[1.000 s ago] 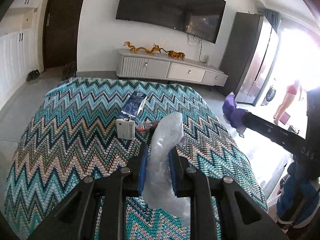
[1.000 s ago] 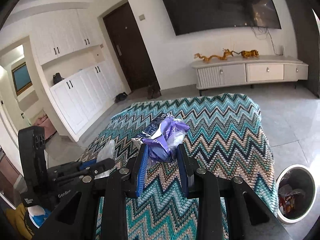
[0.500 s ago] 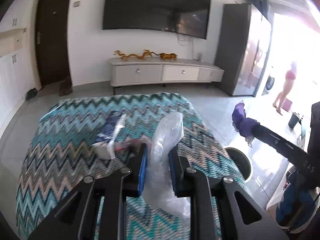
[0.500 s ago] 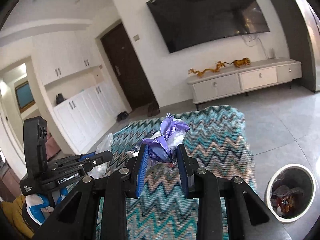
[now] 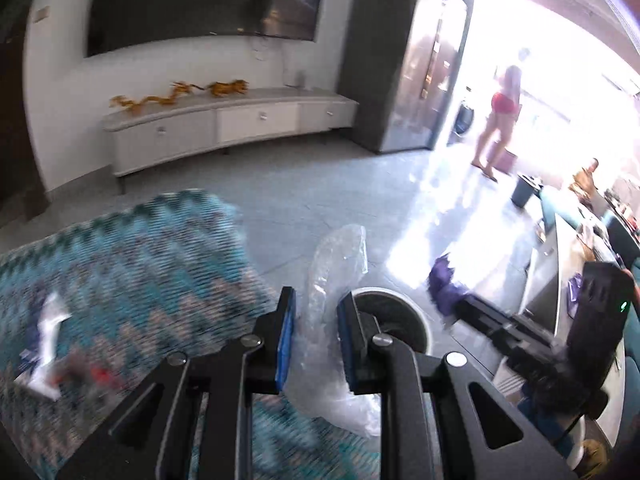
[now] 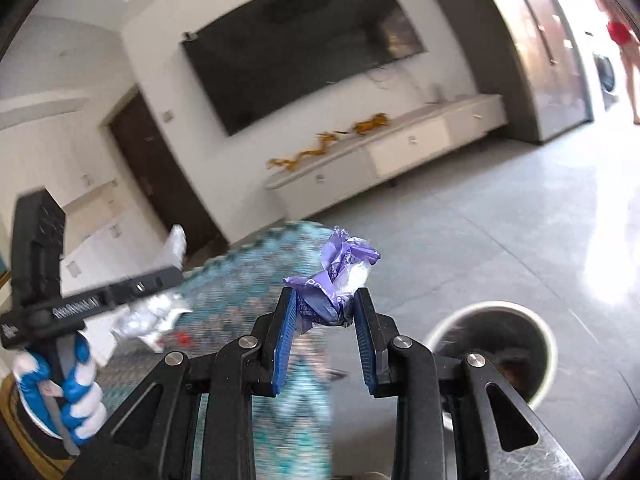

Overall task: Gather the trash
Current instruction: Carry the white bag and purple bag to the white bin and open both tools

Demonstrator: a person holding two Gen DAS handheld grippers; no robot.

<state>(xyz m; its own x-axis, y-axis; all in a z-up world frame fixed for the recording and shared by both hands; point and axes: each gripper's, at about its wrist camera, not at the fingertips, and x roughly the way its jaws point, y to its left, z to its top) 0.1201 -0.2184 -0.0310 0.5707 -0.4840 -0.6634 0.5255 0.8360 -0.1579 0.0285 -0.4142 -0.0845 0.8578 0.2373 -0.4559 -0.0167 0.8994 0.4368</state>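
1. Left tool [image 5: 316, 336]: clamped on a clear plastic bag [image 5: 336, 280]. Bag sticks up past the blue pads [image 5: 286, 344] and hangs crumpled below them.
2. Right tool [image 6: 326, 322]: clamped on a crumpled purple wrapper [image 6: 340, 276] with a clear bit on its right side. Wrapper sits at the pad tips and bulges above them.
3. Bin [image 6: 540, 332]: round, white rim, dark inside, on the floor. Right view: at 4 o'clock of the right tool, off the tool line. Some dark trash inside, too blurred to identify.
4. Left view: bin [image 5: 416, 320] sits directly behind the right pad, partly hidden by it.
5. Zigzag teal blanket [image 5: 132, 264]: covers the worktop, at 9 o'clock of the left tool, motion-blurred. White scrap [image 5: 46, 340] and something red [image 5: 100, 374] lie on it at far left; cannot tell what they are.
6. Cross views: right tool with the purple wrapper shows at 3 o'clock in the left view [image 5: 444, 284]. Left tool with the bag shows at 9 o'clock in the right view [image 6: 160, 276], held by a blue-and-white gloved hand [image 6: 60, 384].
7. Background: wall TV [image 5: 208, 0] at 12 o'clock, low white cabinet [image 5: 224, 128] under it with gold figurines [image 5: 180, 92]. Person [image 5: 500, 108] stands at 2 o'clock in bright light.
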